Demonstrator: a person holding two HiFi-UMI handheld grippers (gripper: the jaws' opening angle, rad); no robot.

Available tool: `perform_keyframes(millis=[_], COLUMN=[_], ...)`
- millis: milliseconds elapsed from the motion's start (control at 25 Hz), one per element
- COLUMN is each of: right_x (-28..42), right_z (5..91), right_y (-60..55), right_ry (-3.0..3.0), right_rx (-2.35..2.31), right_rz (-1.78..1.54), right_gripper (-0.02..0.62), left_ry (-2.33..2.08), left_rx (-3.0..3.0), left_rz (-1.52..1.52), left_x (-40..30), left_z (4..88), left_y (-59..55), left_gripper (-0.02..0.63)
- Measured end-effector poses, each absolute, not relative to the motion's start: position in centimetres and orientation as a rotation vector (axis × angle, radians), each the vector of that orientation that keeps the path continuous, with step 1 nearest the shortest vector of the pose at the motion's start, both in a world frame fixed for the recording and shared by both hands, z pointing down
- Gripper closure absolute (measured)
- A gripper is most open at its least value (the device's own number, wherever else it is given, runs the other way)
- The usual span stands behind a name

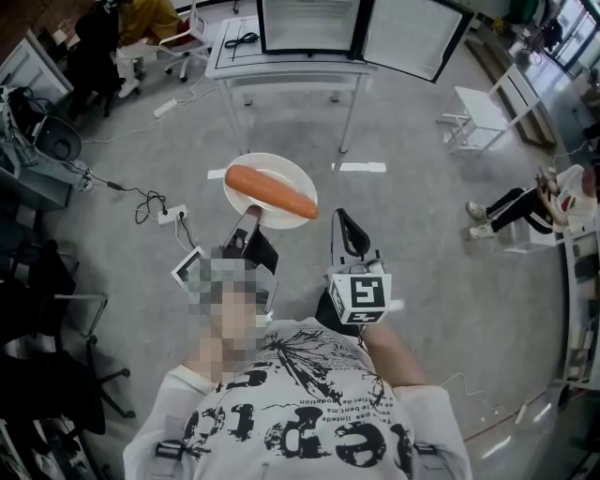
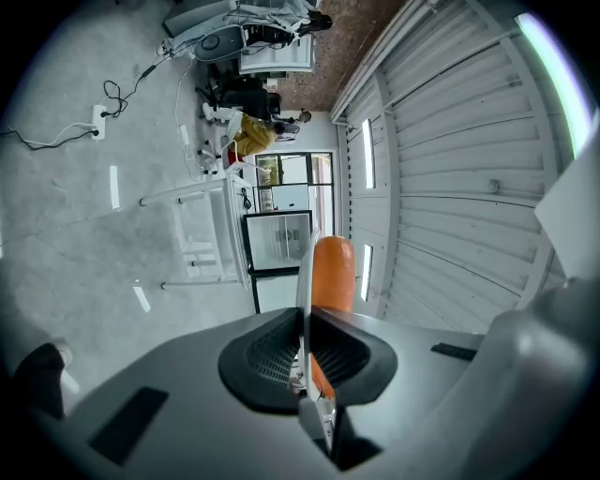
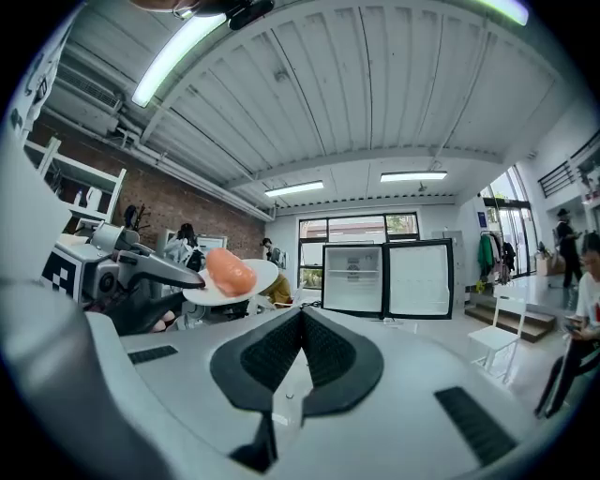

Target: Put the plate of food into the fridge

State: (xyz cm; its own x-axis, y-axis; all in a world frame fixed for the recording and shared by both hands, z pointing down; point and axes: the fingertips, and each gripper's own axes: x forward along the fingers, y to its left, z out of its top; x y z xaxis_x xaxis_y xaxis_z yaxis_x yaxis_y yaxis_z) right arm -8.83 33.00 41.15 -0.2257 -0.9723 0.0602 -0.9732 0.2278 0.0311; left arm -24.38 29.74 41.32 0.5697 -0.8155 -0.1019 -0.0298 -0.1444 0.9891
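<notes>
A white plate (image 1: 281, 174) carrying a long orange piece of food (image 1: 272, 191) hangs over the floor in front of me. My left gripper (image 1: 251, 217) is shut on the plate's near rim. In the left gripper view the plate (image 2: 305, 272) shows edge-on between the jaws, with the food (image 2: 331, 272) behind it. My right gripper (image 1: 341, 217) is to the right of the plate, shut and empty; its jaws meet in the right gripper view (image 3: 302, 311). The fridge (image 1: 307, 25) stands on a white table (image 1: 281, 70) ahead, its door (image 1: 414, 37) swung open.
A power strip with cables (image 1: 173, 216) lies on the floor to the left. A white bench (image 1: 480, 114) is at the right, and a seated person (image 1: 530, 202) beyond it. Office chairs and desks (image 1: 37, 150) line the left side.
</notes>
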Motion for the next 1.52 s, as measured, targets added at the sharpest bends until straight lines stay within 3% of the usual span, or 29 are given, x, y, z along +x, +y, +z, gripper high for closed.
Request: perform_keyframes(millis=[760,1080,1520], right_x=[9.6,10.7,9.1], right_z=[38.6,39.7,38.9], right_y=[13.1,9.1,-6.0], right_ry=[-2.563,-2.541,-2.483], right_rx=[1.759,1.768,1.852], right_rz=[0.013,0.037,0.014], right_gripper=[0.595,0.595,0.595], left_ry=[-0.838,-0.829,-0.758], left_rx=[1.558,1.531,1.548], left_rz=[-0.938,-0.923,-0.890], left_x=[-7.1,-6.1,-7.2], left_z=[38.7,40.0,40.1], left_y=[12.3,7.9,-8.3], left_gripper=[0.575,0.575,0.575])
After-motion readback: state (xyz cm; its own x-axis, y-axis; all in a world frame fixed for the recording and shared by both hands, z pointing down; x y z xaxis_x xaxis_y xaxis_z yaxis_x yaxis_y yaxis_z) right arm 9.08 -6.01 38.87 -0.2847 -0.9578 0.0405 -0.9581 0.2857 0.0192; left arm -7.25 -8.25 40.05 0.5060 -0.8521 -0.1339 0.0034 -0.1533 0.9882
